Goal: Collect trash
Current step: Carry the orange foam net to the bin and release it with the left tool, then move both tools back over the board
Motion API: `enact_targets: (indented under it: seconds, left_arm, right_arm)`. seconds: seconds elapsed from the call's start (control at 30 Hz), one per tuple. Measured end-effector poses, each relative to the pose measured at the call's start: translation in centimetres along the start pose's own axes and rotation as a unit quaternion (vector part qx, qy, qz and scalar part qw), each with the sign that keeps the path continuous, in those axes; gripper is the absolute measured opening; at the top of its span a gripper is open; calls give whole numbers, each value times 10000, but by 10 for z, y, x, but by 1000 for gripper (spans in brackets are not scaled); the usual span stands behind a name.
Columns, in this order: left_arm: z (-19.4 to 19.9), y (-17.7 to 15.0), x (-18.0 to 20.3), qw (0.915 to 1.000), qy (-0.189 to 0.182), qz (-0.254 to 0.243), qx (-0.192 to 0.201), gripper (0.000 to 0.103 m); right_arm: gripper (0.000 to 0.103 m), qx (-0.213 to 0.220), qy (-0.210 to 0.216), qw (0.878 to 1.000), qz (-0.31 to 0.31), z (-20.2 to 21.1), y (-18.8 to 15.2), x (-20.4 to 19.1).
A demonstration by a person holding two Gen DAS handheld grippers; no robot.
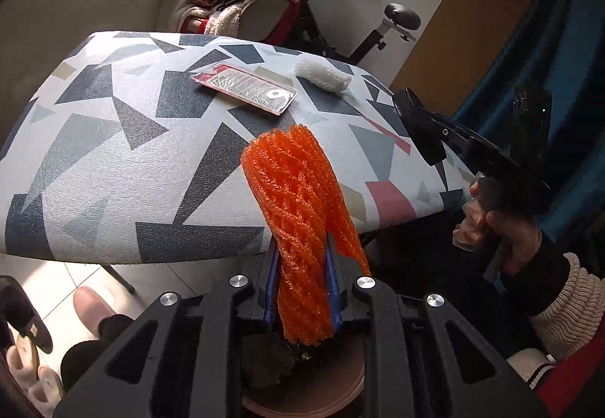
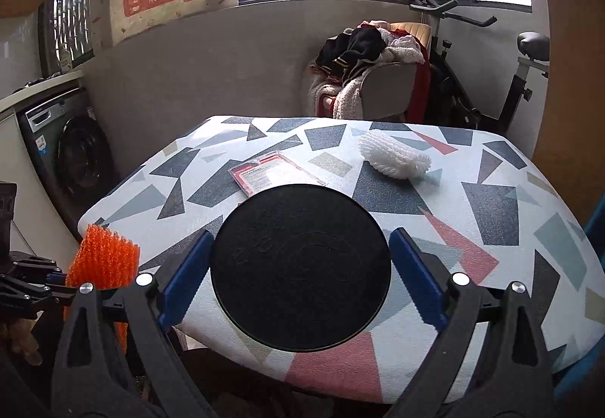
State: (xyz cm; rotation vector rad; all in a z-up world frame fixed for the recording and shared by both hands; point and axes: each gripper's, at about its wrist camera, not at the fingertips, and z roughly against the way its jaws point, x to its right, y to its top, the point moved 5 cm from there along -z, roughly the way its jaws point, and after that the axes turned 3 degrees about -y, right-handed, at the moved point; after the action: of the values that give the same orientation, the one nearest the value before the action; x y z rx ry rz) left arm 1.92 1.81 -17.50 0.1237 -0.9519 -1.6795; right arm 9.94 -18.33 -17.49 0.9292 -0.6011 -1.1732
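My left gripper (image 1: 300,289) is shut on an orange foam net sleeve (image 1: 298,202) and holds it upright off the near edge of the patterned table (image 1: 113,161), above a round brown bin (image 1: 302,391). The sleeve also shows in the right wrist view (image 2: 104,259) at far left. My right gripper (image 2: 300,259) is shut on a round black lid (image 2: 300,267) over the table's near edge (image 2: 491,214); it shows in the left wrist view (image 1: 427,130). A white foam net (image 2: 395,155) and a flat red-and-clear plastic package (image 2: 272,174) lie on the table.
Behind the table stands a chair piled with clothes (image 2: 372,59) and an exercise bike (image 2: 522,78). A washing machine (image 2: 72,153) is at the left. Slippers and feet (image 1: 34,342) are on the tiled floor by the table leg. A blue curtain (image 1: 567,78) hangs at the right.
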Motion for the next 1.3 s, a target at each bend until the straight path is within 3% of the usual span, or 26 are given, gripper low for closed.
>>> enact_targets:
  seconds: [0.4,0.43,0.47,0.5,0.6,0.67,0.93,1.0,1.1,1.3]
  left_arm:
    - [-12,-44,10,9990,-11,-125,-427,26]
    - [-13,-46,13,9989,4,-172,-437,40]
    - [-12,-46,14,9989,62,-205,-408,63]
    - [-11,-45,15,9991,120,-235,-338,69]
    - [-4,-38,17,9983,446,-372,-83,75]
    - [2,-33,18,9964,711,-465,70,88]
    - [16,-22,12,9922,924,-745,371,97]
    - [19,-23,8,9882,1170,-855,490,97]
    - [23,-24,-4,9889,1190,-615,649,97]
    - [8,-25,-17,9887,1387,-394,402,97]
  right_arm:
    - [92,-357,76,9993,-79,24,-54,-22]
    - [92,-386,83,9992,-80,23,-56,-22]
    - [92,-409,85,9991,-75,23,-58,-22]
    - [92,-429,88,9990,-69,23,-60,-23]
    - [92,-521,162,9984,-166,21,-66,-22]
    - [92,-621,239,9974,-287,20,-73,-22]
    - [92,-917,194,9955,137,10,-91,-43]
    - [92,-955,177,9947,351,9,-94,-52]
    - [92,-1045,170,9923,642,5,-99,-64]
    - [92,-1237,207,9871,1000,-6,-108,-80]
